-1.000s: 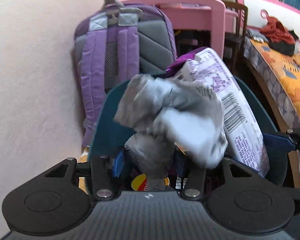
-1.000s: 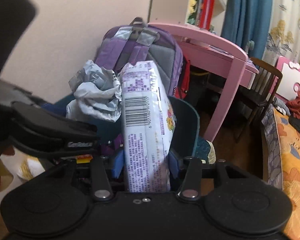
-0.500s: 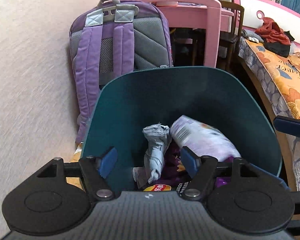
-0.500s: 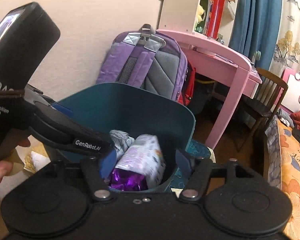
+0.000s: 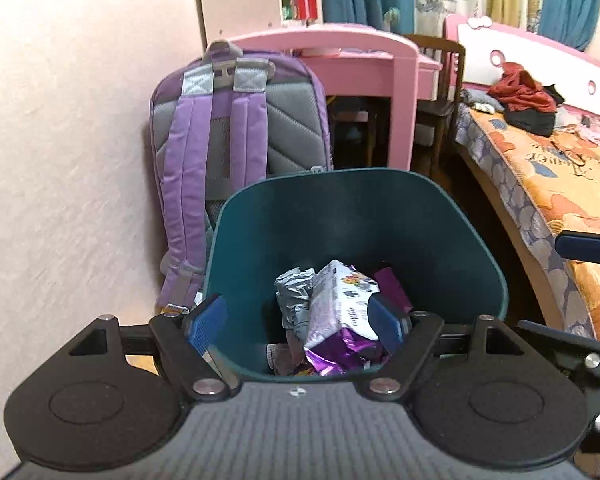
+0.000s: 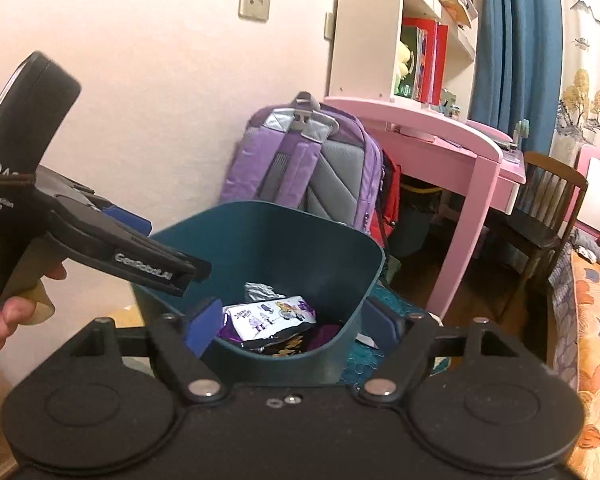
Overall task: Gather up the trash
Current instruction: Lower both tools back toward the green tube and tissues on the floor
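teal plastic bin (image 5: 340, 216) stands on the floor near a purple backpack (image 5: 236, 140), with a crumpled grey wrapper (image 5: 294, 300) and white snack bag (image 5: 340, 308) lying inside. left gripper (image 5: 298, 324) and right gripper (image 6: 288, 322) hover above, jaws wide, empty. a careless low swing could tip the light bin.

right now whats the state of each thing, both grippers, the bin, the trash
left gripper: open, empty, over the bin
right gripper: open, empty, over the bin
bin: upright, partly filled
snack packet: in the bin
crumpled foil: in the bin, beside the packet
backpack: upright against the wall
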`<act>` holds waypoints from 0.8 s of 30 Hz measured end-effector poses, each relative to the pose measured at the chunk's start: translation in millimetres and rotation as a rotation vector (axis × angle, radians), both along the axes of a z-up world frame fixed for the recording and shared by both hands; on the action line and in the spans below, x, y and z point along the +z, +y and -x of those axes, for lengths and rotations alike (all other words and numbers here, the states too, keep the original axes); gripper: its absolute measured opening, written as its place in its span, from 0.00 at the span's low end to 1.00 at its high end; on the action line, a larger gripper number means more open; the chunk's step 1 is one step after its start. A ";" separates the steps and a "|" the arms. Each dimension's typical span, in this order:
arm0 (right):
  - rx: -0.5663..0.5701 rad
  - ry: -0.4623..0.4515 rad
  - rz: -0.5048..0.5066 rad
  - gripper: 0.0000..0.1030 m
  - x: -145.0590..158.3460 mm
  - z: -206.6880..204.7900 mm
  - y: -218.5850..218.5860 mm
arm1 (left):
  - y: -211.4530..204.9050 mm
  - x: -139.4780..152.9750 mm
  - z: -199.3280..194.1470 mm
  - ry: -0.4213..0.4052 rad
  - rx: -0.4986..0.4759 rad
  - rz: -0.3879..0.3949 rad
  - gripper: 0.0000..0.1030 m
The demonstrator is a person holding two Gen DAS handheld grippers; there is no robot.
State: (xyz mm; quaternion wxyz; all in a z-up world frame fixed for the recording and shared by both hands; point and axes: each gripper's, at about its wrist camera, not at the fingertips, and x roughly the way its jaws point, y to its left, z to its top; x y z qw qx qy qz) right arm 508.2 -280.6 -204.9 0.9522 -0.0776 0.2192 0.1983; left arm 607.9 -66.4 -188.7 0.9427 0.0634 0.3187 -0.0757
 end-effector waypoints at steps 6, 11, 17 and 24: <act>0.054 -0.012 -0.040 0.82 2.5 24.8 -17.8 | 12.3 6.5 42.1 -0.035 -0.054 0.014 0.79; 0.091 0.002 -0.048 0.85 -6.7 45.2 -31.1 | 22.5 -2.3 73.5 -0.027 -0.078 0.019 0.79; 0.143 0.065 -0.051 0.87 -32.9 67.5 -43.4 | 29.1 -30.7 104.1 0.018 -0.098 -0.012 0.79; 0.237 0.156 0.027 0.94 -93.1 85.0 -46.3 | 40.2 -94.7 132.0 0.110 -0.129 -0.027 0.79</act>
